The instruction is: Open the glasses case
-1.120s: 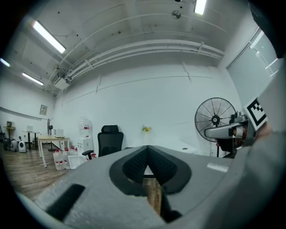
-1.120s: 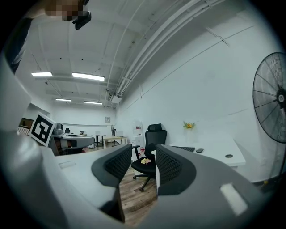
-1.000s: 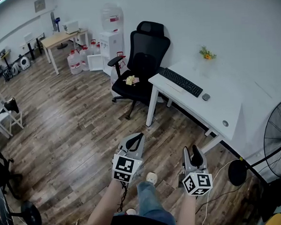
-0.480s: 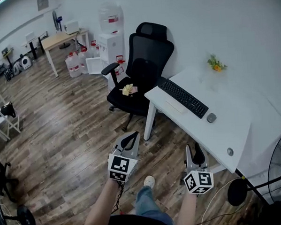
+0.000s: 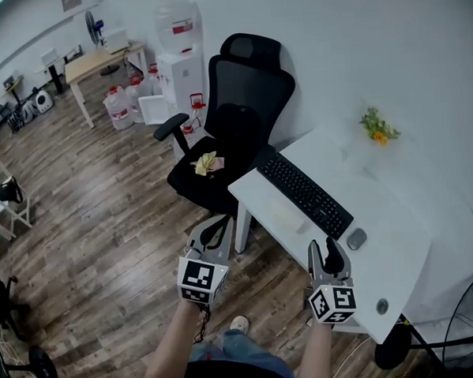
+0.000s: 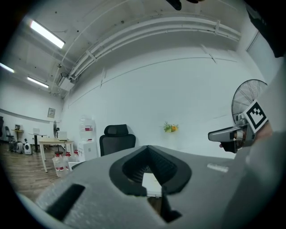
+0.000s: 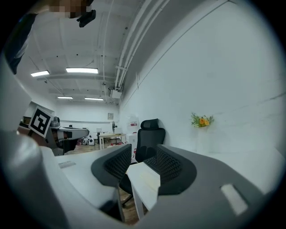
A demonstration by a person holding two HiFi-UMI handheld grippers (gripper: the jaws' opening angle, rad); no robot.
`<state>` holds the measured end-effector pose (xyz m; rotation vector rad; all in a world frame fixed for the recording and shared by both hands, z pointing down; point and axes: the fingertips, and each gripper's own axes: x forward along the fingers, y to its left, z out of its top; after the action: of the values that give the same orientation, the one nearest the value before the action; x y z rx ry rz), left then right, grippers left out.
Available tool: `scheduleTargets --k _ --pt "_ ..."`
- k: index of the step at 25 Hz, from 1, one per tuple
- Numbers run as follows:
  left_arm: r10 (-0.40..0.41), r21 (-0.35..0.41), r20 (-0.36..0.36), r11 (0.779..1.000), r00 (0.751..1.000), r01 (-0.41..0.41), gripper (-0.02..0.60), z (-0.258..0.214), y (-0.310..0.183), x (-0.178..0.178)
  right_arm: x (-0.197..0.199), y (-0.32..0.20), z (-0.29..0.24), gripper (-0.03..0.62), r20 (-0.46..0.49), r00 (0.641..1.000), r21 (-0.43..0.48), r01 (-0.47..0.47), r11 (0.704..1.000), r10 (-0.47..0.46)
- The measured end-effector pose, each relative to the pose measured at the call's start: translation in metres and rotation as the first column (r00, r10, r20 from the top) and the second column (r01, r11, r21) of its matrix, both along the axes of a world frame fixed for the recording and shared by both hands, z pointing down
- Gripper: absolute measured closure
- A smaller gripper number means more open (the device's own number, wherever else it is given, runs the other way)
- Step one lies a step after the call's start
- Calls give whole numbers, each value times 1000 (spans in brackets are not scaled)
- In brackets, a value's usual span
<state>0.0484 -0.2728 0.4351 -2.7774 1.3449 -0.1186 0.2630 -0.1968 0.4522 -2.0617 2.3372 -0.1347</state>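
We hold both arms out front, side by side, with the grippers pointing ahead. The left gripper [image 5: 218, 228] is closed on nothing over the floor [image 5: 104, 231], just off the worktop's [image 5: 396, 215] corner, where there is lots of open room. The right gripper [image 5: 322, 252] is open and empty over the worktop's near edge. A pale flat thing, maybe the glasses case [image 5: 285, 218], lies just ahead-left of it, beside the keyboard [image 5: 304, 192].

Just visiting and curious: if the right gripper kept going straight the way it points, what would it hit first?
Most likely the white desk: its near corner shows right between the open jaws of the right gripper. Depth is hard to judge, so it might instead skim just over the top.
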Motion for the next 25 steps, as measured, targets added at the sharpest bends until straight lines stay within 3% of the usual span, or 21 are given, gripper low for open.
scheduleTargets --k 12,18,21,25 --pt "70 -14 15 997 997 -70 574 0 -73 61 32 -72 23 427 -12 1000 -60 6 998 -7" --pt "107 -24 20 994 994 -106 574 -2 -96 75 34 -103 43 427 -142 987 -165 58 985 -81" --pt "118 -30 18 993 993 -117 574 2 -105 76 28 -120 59 424 -256 949 -249 122 961 -187" --pt "129 -38 9 991 992 -128 574 5 -109 78 20 -135 83 422 -415 835 -390 196 900 -362"
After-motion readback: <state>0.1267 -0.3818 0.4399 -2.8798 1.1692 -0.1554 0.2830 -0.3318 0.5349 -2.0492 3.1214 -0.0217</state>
